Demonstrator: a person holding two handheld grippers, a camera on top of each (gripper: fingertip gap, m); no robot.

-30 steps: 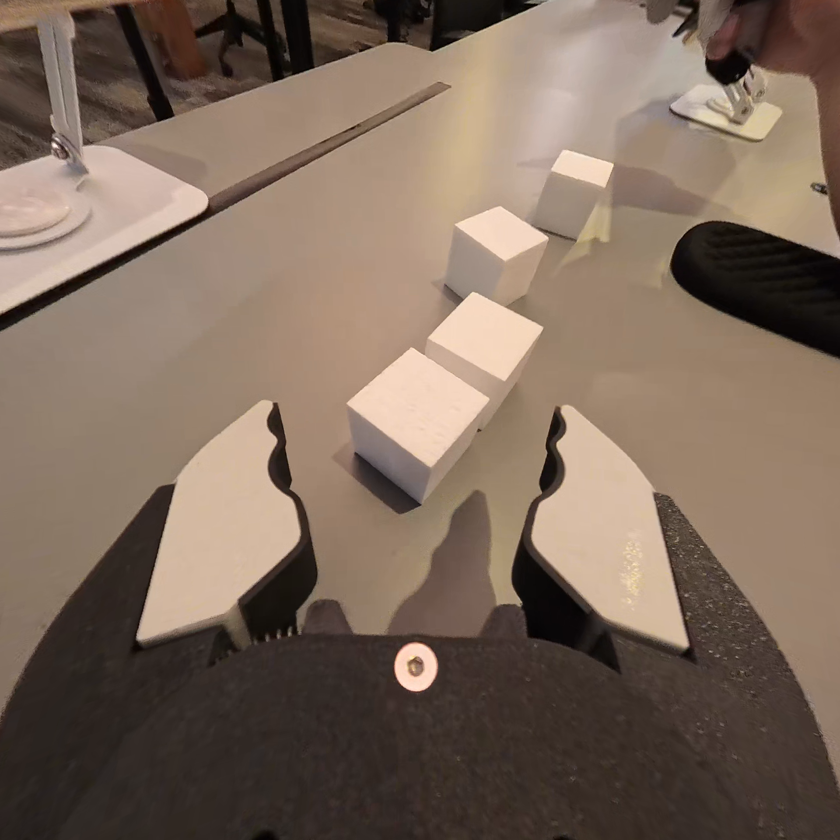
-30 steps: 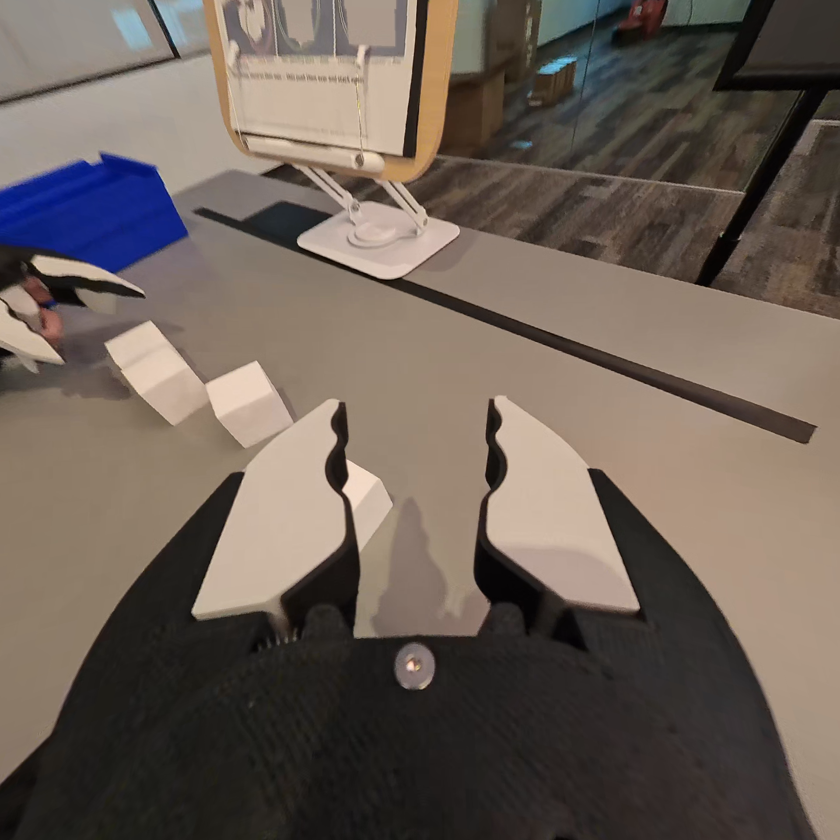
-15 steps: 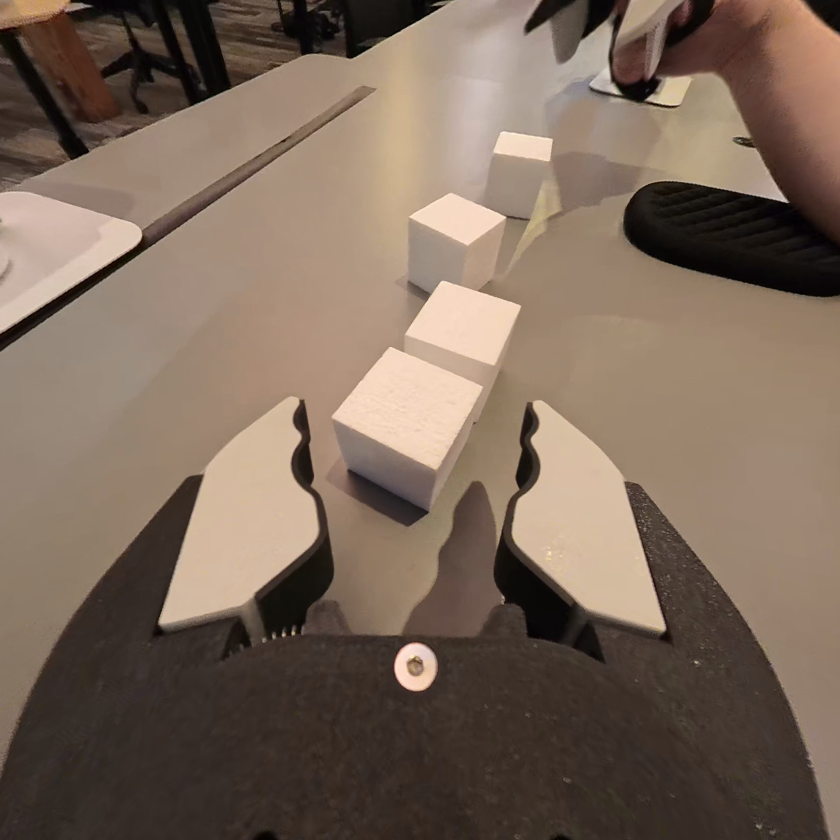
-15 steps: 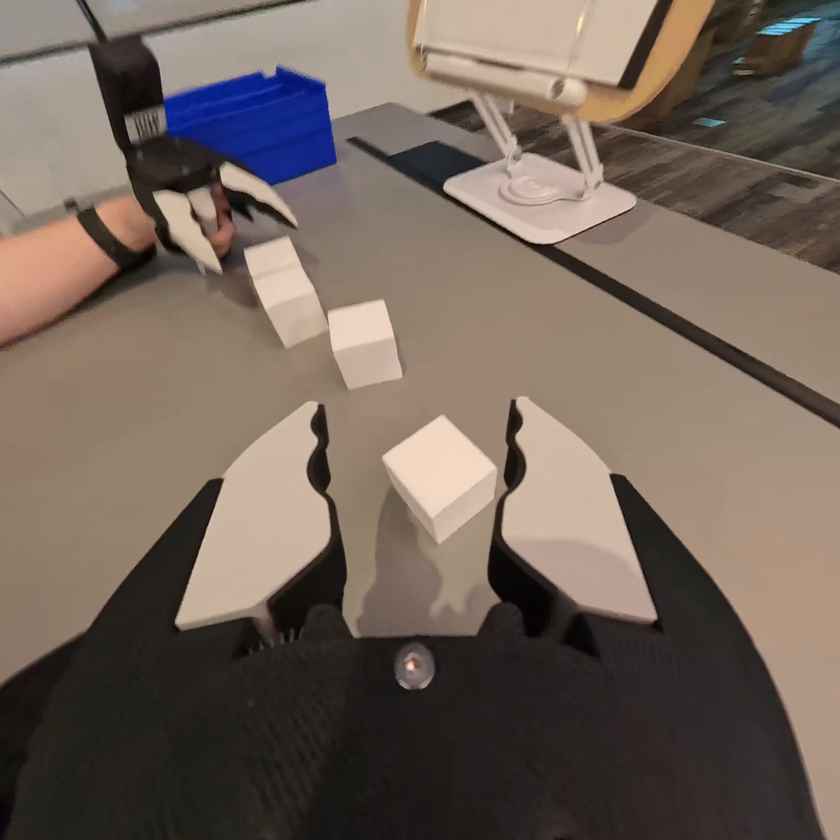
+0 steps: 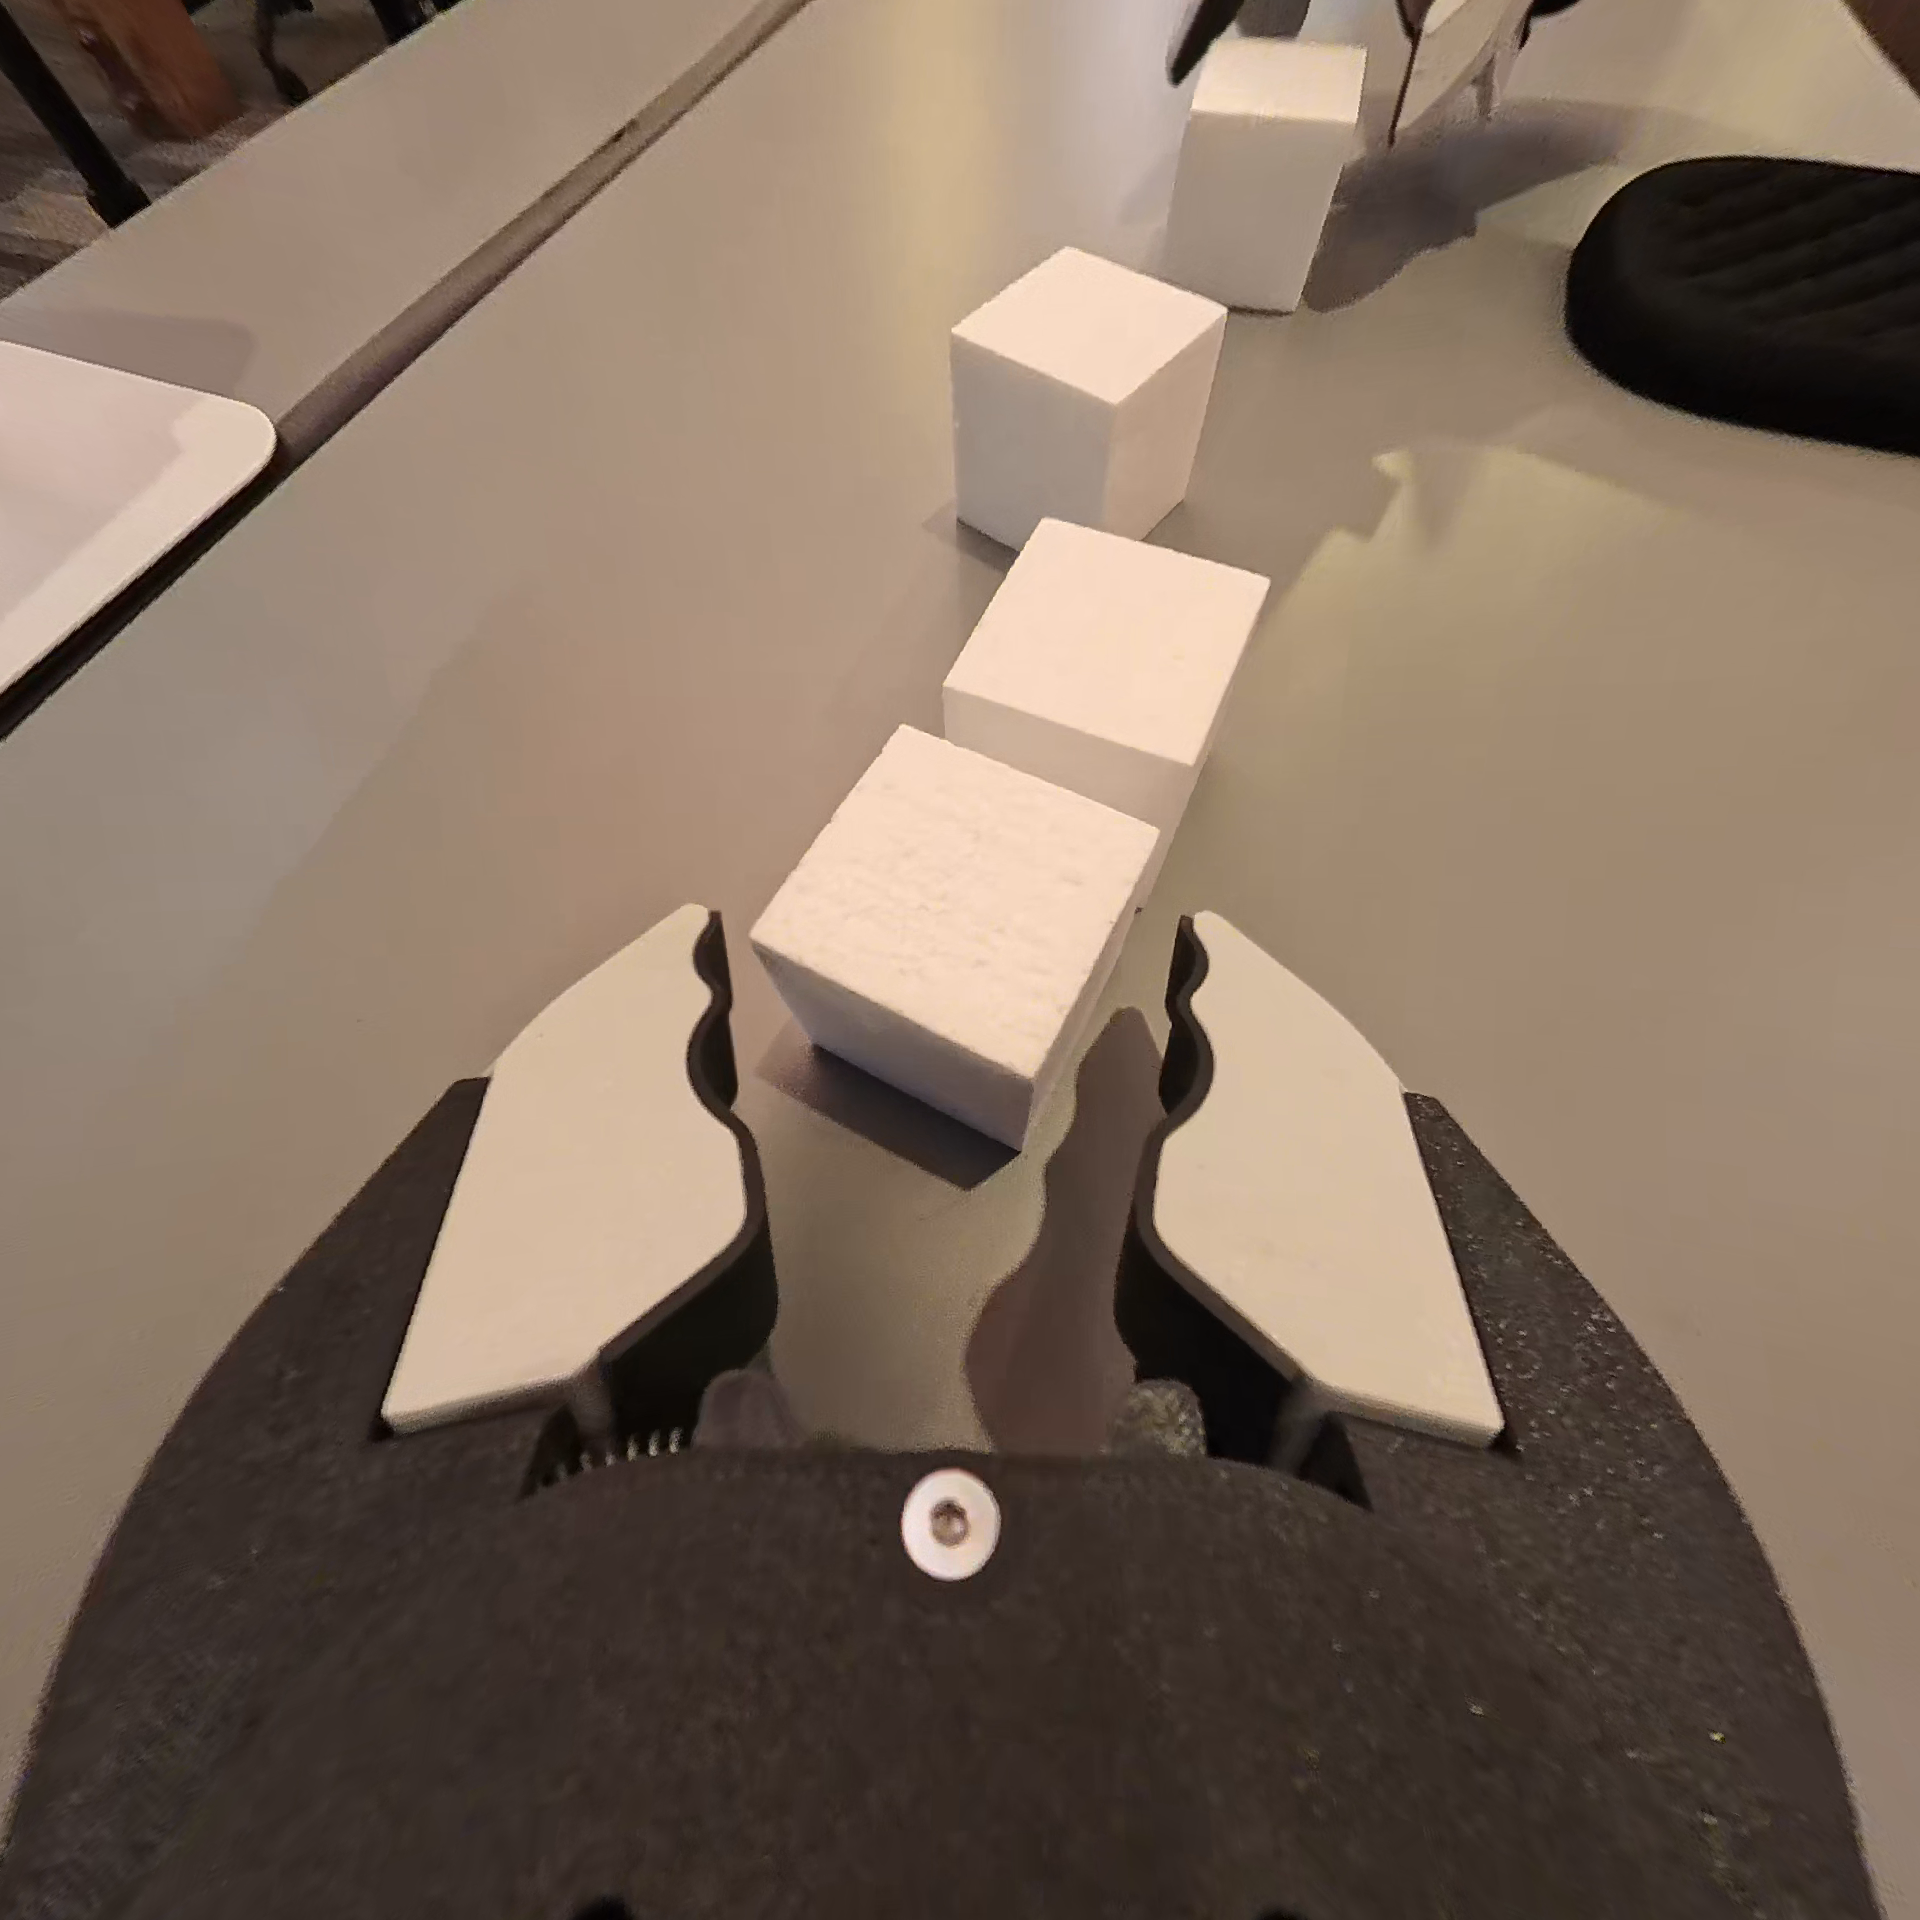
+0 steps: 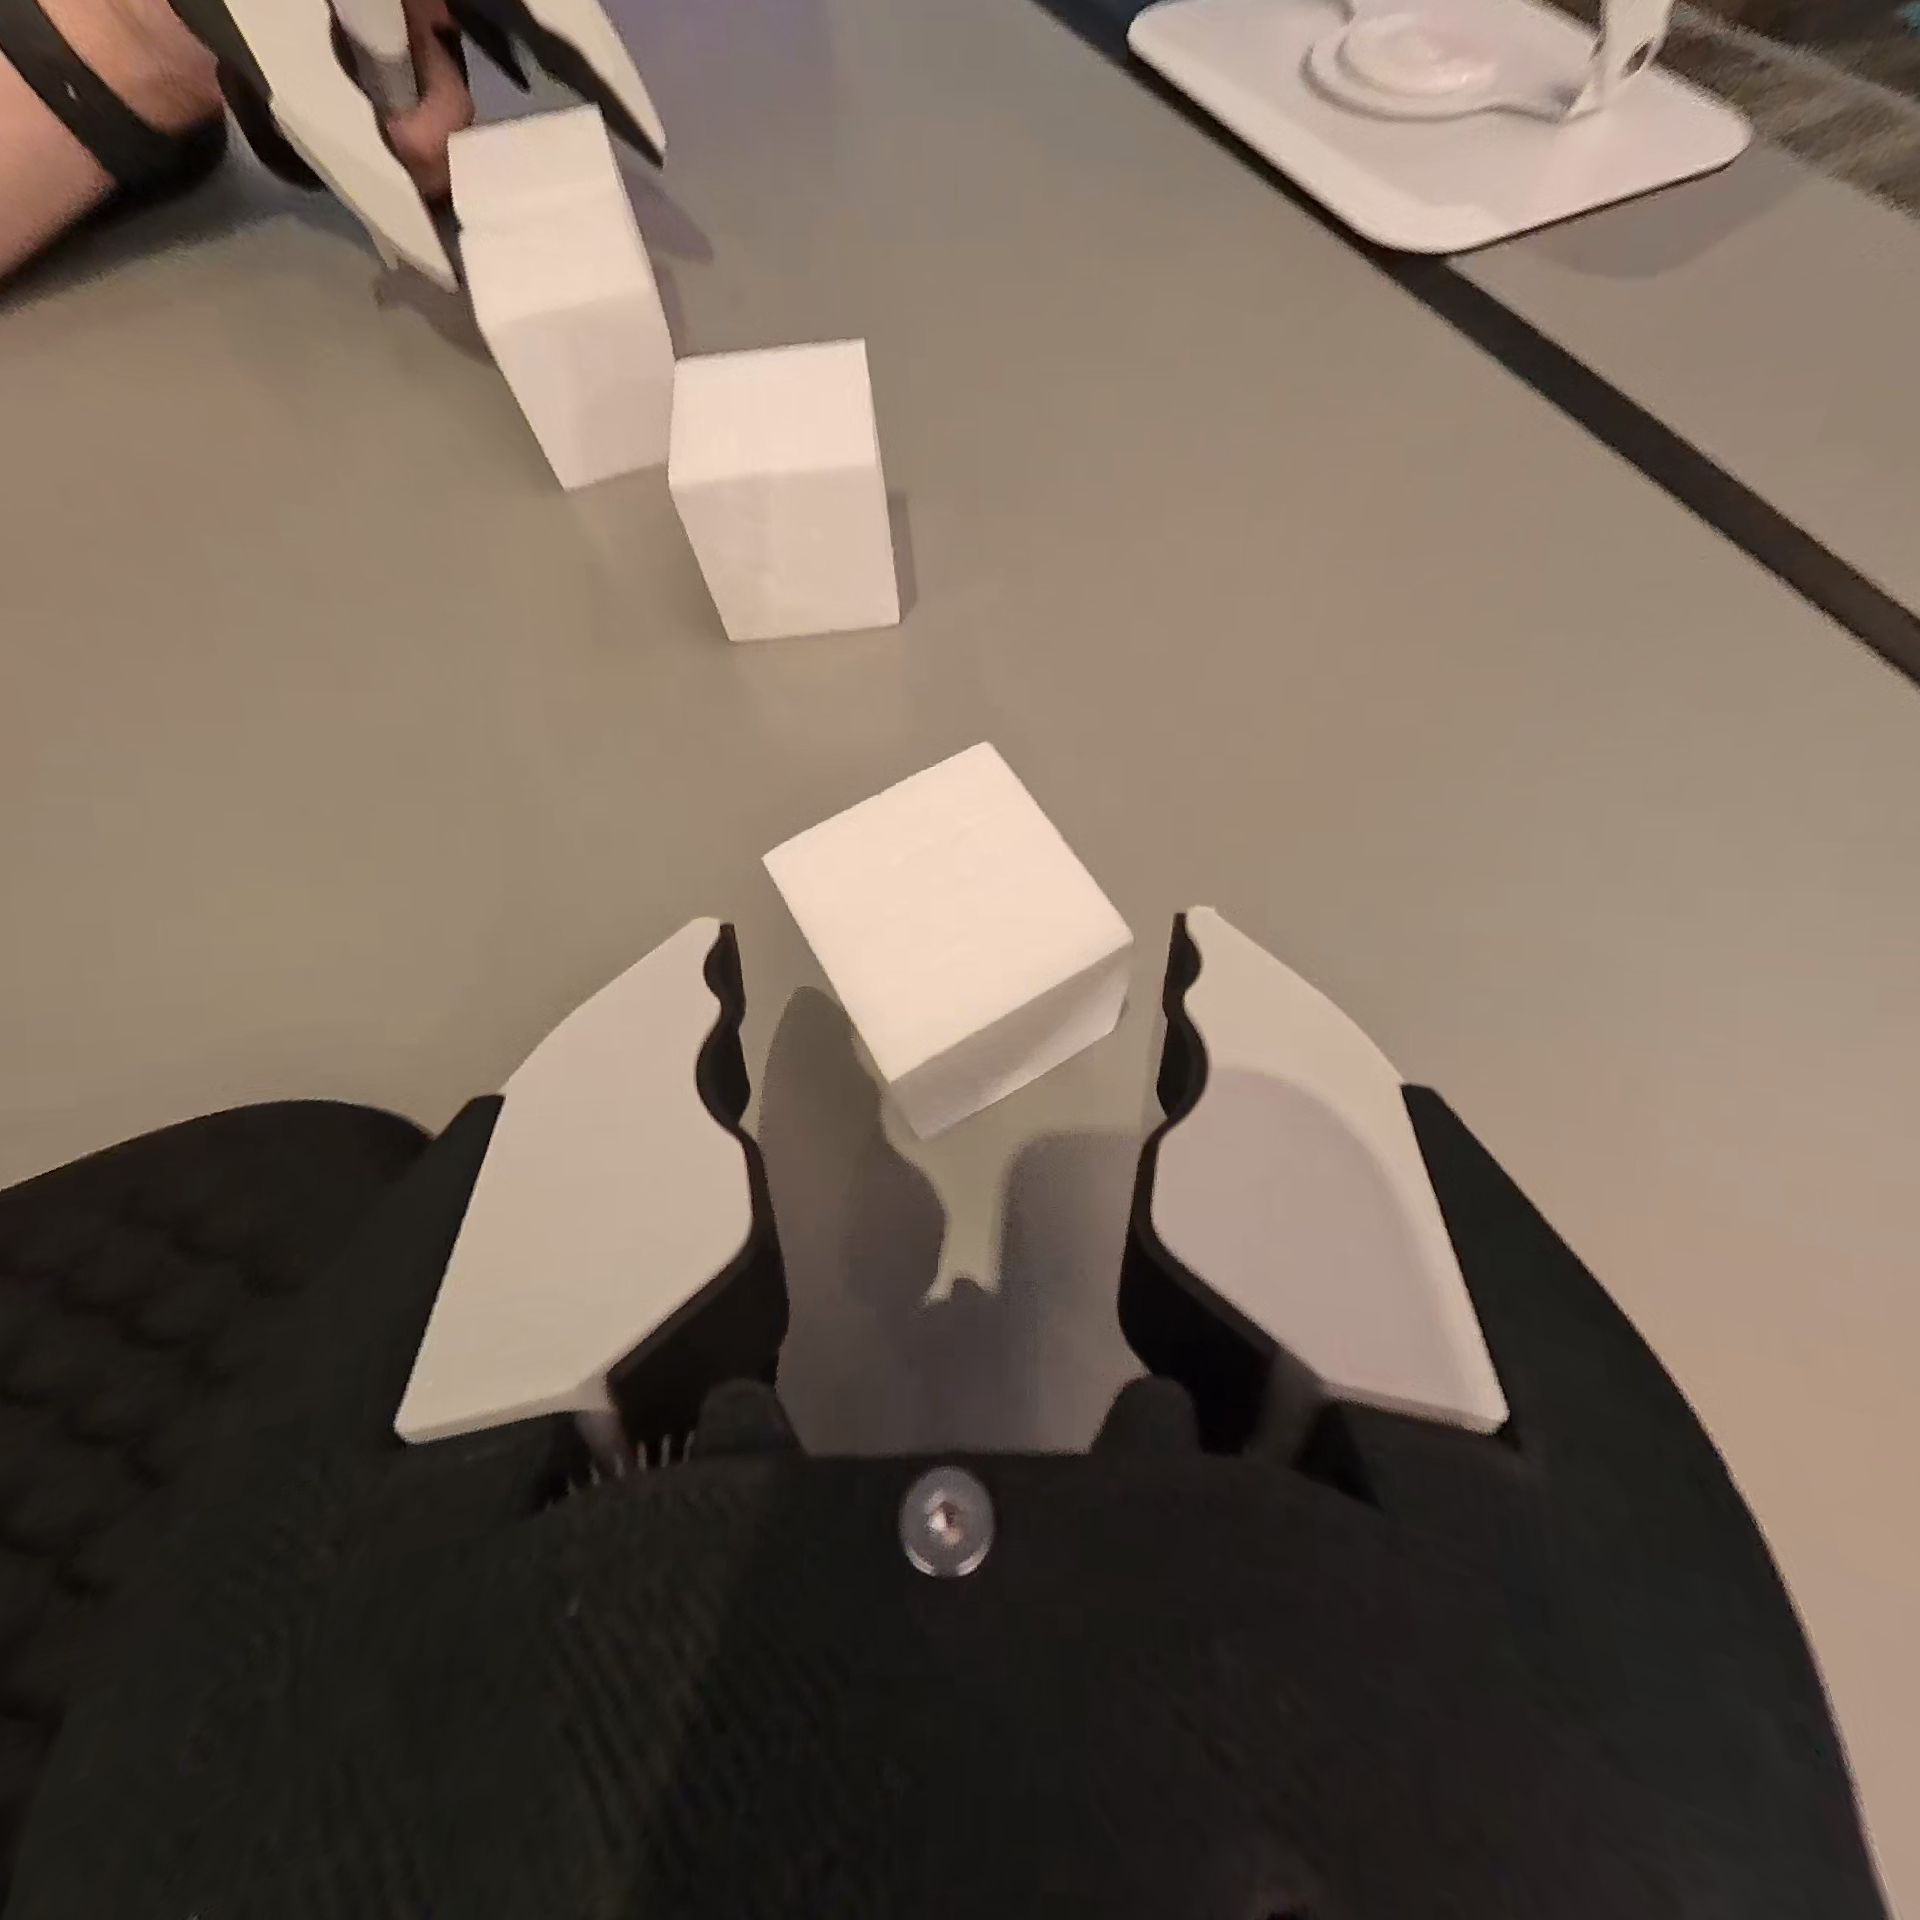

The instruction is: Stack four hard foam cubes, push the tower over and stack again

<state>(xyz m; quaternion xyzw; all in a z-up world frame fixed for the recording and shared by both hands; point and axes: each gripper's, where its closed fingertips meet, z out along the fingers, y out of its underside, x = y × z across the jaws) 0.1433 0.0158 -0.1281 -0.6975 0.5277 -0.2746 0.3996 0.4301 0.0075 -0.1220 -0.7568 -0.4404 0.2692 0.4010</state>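
Lying in a loose row on the grey tabletop [image 5: 520,623], four white foam cubes [image 5: 1086,410] stretch between the grippers, a black padded rest [image 5: 1756,301] beside them. The left gripper [image 5: 945,940] and the right gripper [image 6: 951,935] each face an end cube, jaws open and holding nothing.

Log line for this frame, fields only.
phase: restack, no tower | cubes: four in a row on table | left gripper: open, at near cube | right gripper: open, at end cube

Grey table [image 5: 520,623], four white foam cubes [image 5: 1081,405], white stand base [image 6: 1455,135]
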